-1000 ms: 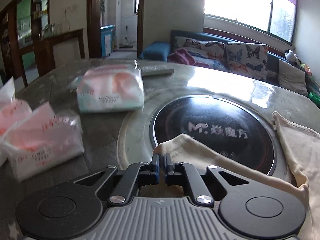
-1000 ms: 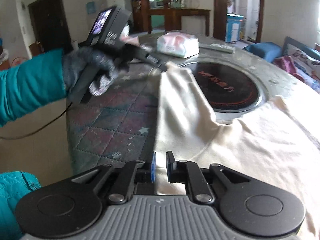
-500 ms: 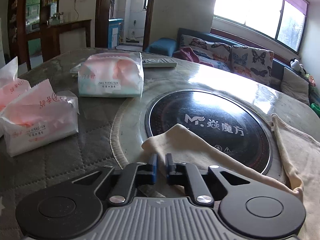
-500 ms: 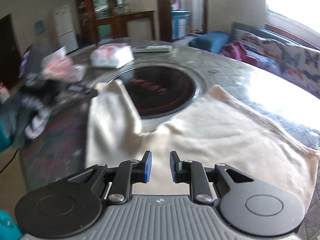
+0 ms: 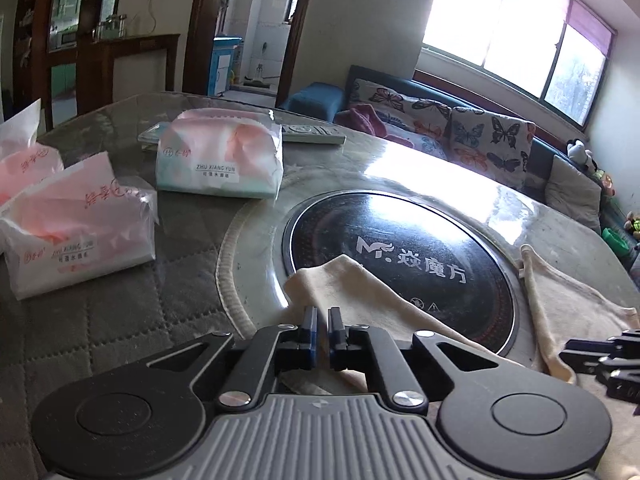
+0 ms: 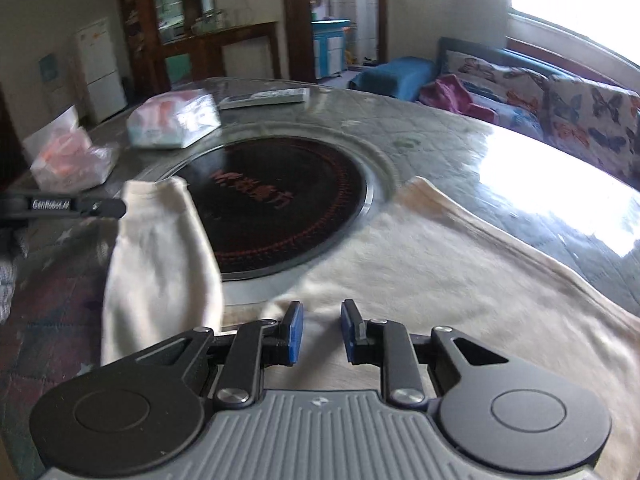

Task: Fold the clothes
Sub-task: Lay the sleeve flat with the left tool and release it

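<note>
1. Right tongs (image 6: 320,330), bottom centre of the right view: the blue pads stand apart and have just been opening. Nothing is between them. They hang over the shirt (image 6: 420,272).
2. Left tongs (image 5: 322,332), bottom centre of the left view: the pads are almost together. They sit at the edge of the sleeve (image 5: 360,284). I cannot tell whether cloth is pinched.
3. The shirt is cream, soft and slightly fuzzy. It lies flat across the lower right of the right view, and its hem runs to the right edge of the frame.
4. The sleeve lies as a long, rounded strip toward centre left. Its cuff reaches the rim of the hob (image 6: 288,200).
5. The hob is a round, glossy black disc with printed lettering, set flush in a metal ring at the middle of the table (image 5: 120,320).
6. The table is round, with a shiny clear top over a grey quilted cover. Its far right part is bare and bright with glare.
7. On the left of the left view, two pink tissue packs (image 5: 80,232) lie close together. Both are soft plastic, torn open, with tissue showing.
8. Beyond them is a pale green-pink pack (image 5: 220,160), plump and closed.
9. Just behind that pack lies a flat grey remote (image 5: 312,134), near the far rim.
10. Past the table, at the upper right, is a sofa (image 5: 460,132) with butterfly cushions.
</note>
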The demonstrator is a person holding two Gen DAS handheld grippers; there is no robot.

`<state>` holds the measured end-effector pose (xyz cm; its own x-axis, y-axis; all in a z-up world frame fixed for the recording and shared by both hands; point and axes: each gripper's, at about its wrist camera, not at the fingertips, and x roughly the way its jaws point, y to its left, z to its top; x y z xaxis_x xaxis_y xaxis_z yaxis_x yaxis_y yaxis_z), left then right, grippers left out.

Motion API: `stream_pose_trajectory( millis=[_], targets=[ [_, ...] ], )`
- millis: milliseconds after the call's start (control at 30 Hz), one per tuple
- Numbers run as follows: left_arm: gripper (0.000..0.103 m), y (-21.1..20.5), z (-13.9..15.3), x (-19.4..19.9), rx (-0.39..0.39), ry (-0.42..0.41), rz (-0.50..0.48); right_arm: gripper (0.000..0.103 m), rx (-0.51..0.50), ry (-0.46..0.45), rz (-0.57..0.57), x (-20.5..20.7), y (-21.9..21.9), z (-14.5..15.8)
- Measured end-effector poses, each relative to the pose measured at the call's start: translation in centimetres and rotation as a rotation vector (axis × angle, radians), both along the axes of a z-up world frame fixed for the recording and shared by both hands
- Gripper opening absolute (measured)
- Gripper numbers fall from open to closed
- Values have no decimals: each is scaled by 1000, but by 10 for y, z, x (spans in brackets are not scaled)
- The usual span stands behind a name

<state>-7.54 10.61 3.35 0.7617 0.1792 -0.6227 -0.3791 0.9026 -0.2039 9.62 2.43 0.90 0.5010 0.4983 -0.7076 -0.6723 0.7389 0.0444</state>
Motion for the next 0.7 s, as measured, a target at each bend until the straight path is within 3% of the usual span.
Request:
stream_pose_trajectory(
  millis=[133, 267, 400, 533, 700],
  targets=[
    [32, -3, 0, -3, -5, 6, 10, 20, -15, -38, 37, -8, 8, 5],
    [32, -8, -5, 3, 39, 37, 23, 21, -45, -44, 61, -12, 12, 4],
    [29, -9, -8, 8, 48, 39, 29, 27, -25, -60, 63, -21, 1, 18],
    [5, -6, -10, 13, 48, 39, 42, 29, -14, -94, 68, -33, -14, 36],
    [3, -14, 11, 5, 28, -43, 23, 29, -14, -134, 77, -53, -39, 55]
  ],
)
